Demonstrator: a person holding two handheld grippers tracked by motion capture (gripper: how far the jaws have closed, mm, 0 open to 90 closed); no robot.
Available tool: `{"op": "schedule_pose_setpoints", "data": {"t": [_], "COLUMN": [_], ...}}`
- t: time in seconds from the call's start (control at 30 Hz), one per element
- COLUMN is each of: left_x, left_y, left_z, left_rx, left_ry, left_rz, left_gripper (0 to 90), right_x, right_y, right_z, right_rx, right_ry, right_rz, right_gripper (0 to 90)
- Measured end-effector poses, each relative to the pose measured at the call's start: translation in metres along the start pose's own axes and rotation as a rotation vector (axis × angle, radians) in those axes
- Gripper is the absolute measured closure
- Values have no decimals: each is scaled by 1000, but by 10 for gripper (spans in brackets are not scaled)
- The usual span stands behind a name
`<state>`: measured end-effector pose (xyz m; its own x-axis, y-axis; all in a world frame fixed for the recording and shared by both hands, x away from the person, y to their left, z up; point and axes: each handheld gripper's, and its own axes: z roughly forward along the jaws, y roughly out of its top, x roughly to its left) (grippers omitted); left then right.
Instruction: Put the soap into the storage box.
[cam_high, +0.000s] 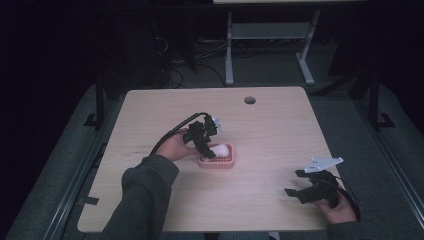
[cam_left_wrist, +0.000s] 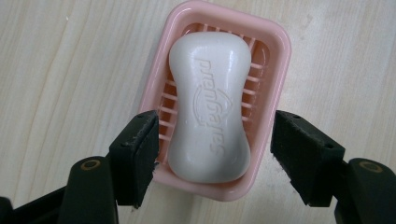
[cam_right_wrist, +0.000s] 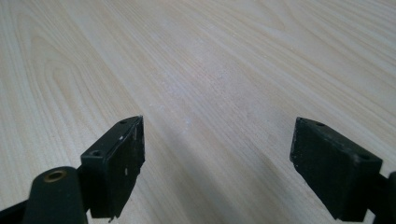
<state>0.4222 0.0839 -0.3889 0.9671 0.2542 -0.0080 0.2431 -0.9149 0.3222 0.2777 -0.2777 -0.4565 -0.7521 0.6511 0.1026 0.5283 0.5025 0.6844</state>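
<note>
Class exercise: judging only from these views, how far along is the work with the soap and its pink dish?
Done, it seems: the white soap bar lies inside the pink soap dish on the table. In hand: the left gripper hangs over them, jaws open and spanning the dish, gripping nothing; whether it has just released or is about to grasp is unclear. Left: the right gripper is open over bare wood, apart from the dish.

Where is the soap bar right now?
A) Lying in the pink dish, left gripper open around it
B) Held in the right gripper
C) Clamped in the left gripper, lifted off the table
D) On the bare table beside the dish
A: the soap bar lies in the pink dish, and the left gripper has its jaws spread wide on either side of the dish.
</note>
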Motion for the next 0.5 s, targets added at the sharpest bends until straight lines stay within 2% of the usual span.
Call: {"op": "schedule_pose_setpoints", "data": {"t": [0.33, 0.5], "left_x": [-2, -2], "left_y": [-7, -13], "left_z": [-7, -10], "left_rx": [-14, -24], "left_ry": [0, 13], "left_rz": [-6, -13], "left_gripper": [319, 319], "right_x": [1, 1], "right_y": [0, 1], "right_z": [0, 0], "right_rx": [0, 2], "right_ry": [-4, -7], "right_rz": [-5, -1], "right_gripper": [176, 175]}}
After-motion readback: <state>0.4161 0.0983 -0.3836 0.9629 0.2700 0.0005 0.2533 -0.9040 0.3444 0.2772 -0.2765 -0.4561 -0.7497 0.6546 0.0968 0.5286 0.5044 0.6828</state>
